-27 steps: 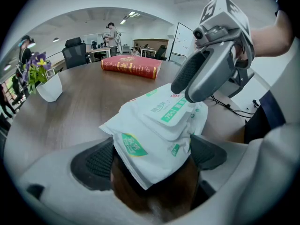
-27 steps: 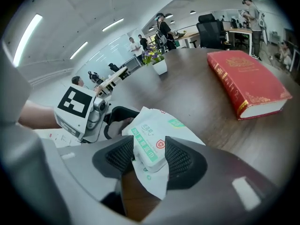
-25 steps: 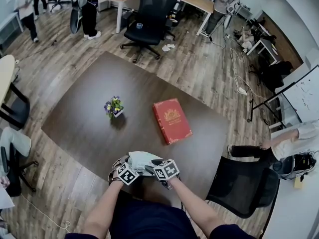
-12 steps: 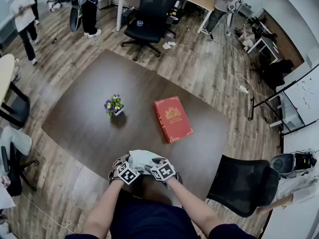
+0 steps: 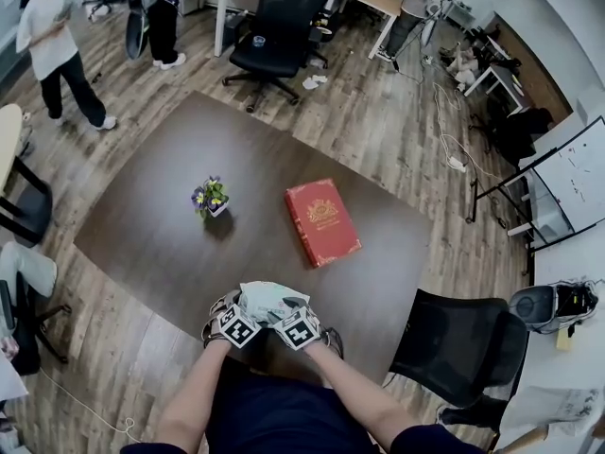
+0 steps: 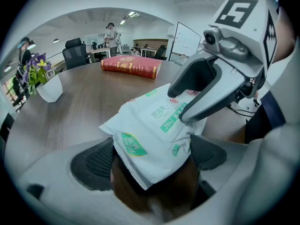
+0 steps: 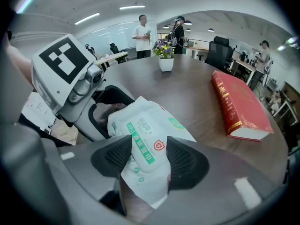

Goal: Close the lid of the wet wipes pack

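The white and green wet wipes pack (image 5: 267, 301) is held just above the near edge of the brown table (image 5: 161, 225). My left gripper (image 6: 152, 161) grips one corner of it, and the pack sags between its dark pads. My right gripper (image 7: 144, 161) comes in from the other side. Its pads sit close together on either side of the rounded lid flap (image 7: 143, 146) and touch it. In the left gripper view, the right gripper's white fingers (image 6: 211, 97) lie on top of the pack (image 6: 150, 135). The flap looks flat against the pack.
A red book (image 5: 322, 220) lies right of centre on the table, and a small potted flower (image 5: 210, 198) stands to its left. A black office chair (image 5: 458, 348) is at the table's right corner. A person (image 5: 57, 45) walks at the far left.
My right gripper has rolled and shifted slightly left over the pack. The left gripper and the pack have stayed put. The person at the far left has walked closer.
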### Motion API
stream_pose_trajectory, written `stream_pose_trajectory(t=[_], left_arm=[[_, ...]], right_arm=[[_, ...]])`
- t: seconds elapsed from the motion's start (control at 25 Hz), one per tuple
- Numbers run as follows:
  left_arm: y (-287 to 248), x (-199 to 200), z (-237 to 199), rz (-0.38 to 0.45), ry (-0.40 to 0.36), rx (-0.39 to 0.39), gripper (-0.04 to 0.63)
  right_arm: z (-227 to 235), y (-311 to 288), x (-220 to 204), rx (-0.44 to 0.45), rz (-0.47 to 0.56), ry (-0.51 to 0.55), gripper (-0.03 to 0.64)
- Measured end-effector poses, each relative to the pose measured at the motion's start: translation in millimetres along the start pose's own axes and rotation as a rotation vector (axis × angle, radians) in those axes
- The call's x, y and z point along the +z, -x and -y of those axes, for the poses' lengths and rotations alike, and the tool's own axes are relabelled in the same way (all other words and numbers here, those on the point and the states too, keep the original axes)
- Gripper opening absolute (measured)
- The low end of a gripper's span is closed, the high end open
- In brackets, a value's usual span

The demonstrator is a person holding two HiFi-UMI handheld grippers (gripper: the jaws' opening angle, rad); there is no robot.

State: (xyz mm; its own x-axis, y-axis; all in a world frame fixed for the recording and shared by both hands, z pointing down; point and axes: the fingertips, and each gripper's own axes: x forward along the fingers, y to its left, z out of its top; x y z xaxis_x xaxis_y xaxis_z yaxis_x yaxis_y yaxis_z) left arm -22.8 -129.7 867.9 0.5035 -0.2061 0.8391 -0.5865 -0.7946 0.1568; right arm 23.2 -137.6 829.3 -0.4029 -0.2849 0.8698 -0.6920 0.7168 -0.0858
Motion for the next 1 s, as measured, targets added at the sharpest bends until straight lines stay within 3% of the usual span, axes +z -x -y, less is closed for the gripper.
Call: stream_pose_trajectory(t=[0.24,0.48,0.72,0.8,1.0], left_arm=[[0.4,-0.1,0.3,-0.002,-0.001,0.002,0.508],[-1.2,0.3,2.7,-0.007,-0.001,-0.003,0.506],[-1.4,-0.3,2.7,-0.004,-0.001,-0.001,0.505],[-0.2,0.5,3.0,-0.003,-0.004,-0.001,0.505],[1.7,-0.1,2.9,-0.005,0.0,-0.006,0.505]], right_arm=[[-0.5,-1.0,1.3,-0.042,0.022,0.052,0.253],[2.7,4.9,0.2,-0.036,0.028,-0.025,0.248],[8.6,12.2,6.7,-0.127,0.072,-0.026,0.275],[13.7,15.6,8.5,-0.171,0.083,-0.033,0.233],[12.1,12.6,10.0,-0.154,0.057,0.005,0.241]])
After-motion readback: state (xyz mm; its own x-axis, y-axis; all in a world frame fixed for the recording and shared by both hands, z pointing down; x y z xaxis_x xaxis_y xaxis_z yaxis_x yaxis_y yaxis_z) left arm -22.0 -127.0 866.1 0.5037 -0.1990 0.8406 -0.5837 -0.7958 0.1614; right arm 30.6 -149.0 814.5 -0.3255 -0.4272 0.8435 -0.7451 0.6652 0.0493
